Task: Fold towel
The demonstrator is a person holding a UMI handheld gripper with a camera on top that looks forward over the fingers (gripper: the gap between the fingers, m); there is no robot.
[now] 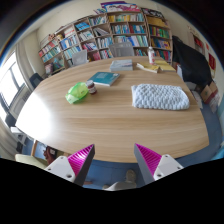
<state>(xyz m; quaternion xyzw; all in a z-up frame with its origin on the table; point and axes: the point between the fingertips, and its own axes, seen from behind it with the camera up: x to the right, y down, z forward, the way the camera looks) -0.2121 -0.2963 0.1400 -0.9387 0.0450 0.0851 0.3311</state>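
- One white towel (pixel 160 96), folded, lies on the round wooden table (pixel 100 125).
- It sits well beyond my gripper (pixel 113 160), ahead and right.
- My two fingers are spread apart, holding nothing.
- One green object (pixel 77 93), one book (pixel 104 78) lie left.

The green object (pixel 77 93) on the desk (pixel 100 125) is showing too small to identify, and the bookshelf (pixel 105 35) spines are reading as illegible blur.
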